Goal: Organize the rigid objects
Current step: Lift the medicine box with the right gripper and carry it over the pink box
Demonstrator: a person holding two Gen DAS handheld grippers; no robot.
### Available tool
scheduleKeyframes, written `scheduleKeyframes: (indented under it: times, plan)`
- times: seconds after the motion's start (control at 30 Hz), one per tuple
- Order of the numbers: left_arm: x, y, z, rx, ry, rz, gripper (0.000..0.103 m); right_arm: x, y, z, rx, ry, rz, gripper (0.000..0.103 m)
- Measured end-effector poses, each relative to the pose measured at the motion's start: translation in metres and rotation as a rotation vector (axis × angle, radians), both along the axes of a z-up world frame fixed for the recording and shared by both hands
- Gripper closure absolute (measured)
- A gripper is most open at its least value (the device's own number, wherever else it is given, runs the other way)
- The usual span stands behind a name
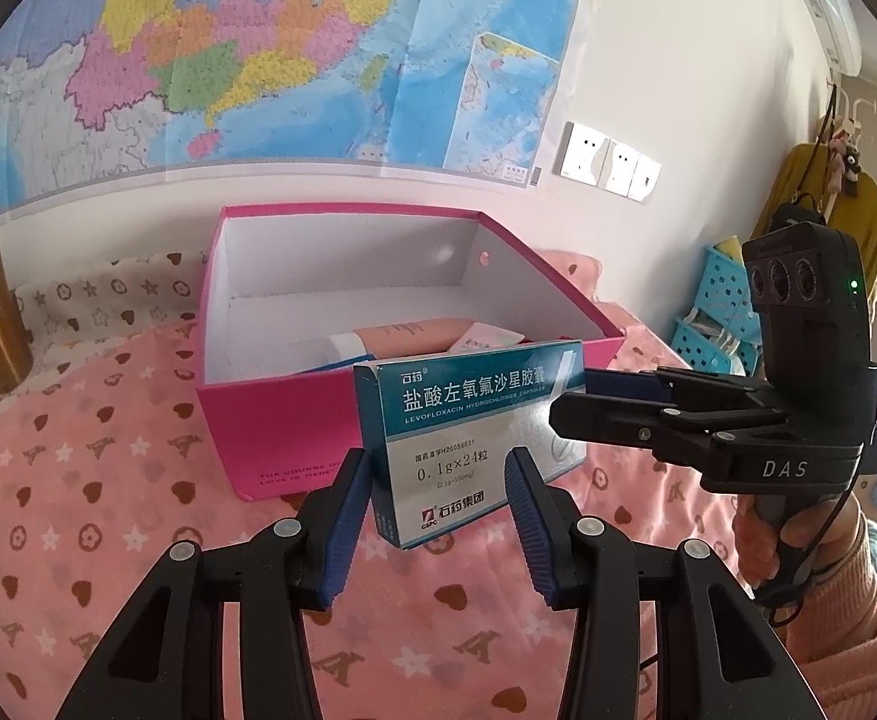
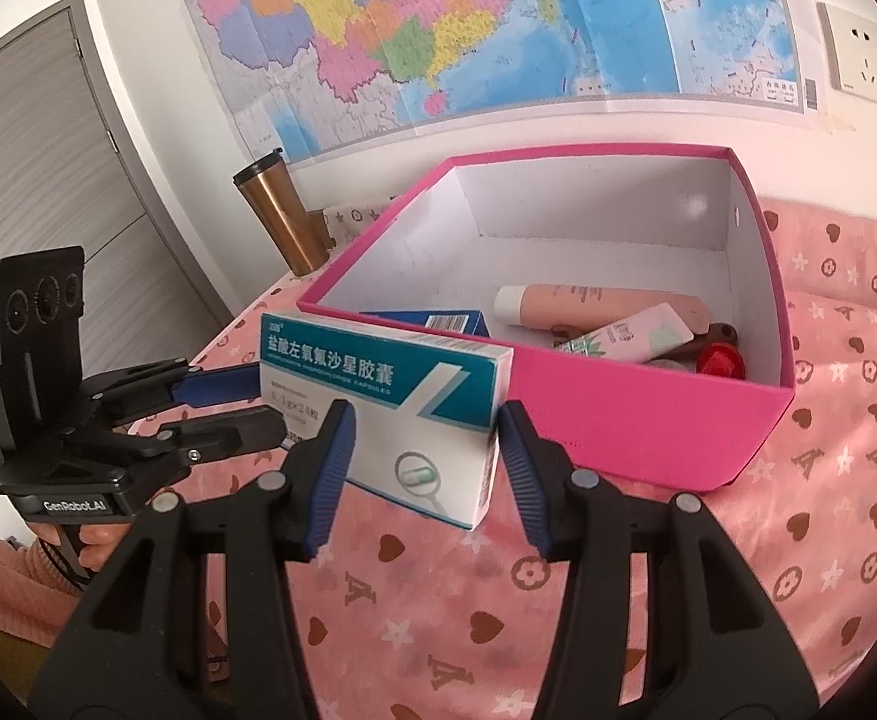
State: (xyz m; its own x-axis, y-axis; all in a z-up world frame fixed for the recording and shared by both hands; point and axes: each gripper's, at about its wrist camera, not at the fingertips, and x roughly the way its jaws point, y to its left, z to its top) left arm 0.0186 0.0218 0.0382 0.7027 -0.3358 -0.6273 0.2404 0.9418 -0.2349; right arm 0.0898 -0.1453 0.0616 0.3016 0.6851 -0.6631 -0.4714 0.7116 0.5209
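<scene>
On the pink cloth (image 1: 108,540) I see the pink box (image 1: 294,420) at twelve o'clock. My left gripper (image 1: 438,516) and right gripper (image 2: 423,468) both clamp the medicine carton (image 1: 468,438)

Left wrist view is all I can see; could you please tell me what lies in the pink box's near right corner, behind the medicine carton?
Observer: A red round object lies in that corner of the pink box, hidden from you by the medicine carton.
Operator: Thank you. Is anything beside it?
Observer: Yes, a pale tube with green print lies slantwise just left of it.
</scene>
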Motion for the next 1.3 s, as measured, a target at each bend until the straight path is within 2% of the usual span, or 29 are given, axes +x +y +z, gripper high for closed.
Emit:
scheduleKeyframes:
  times: [1.3]
  plan:
    - [0.036, 0.014, 0.015, 0.012, -0.035, 0.044, 0.057, 0.033, 0.006, 0.014, 0.037, -0.068, 0.001, 0.05]
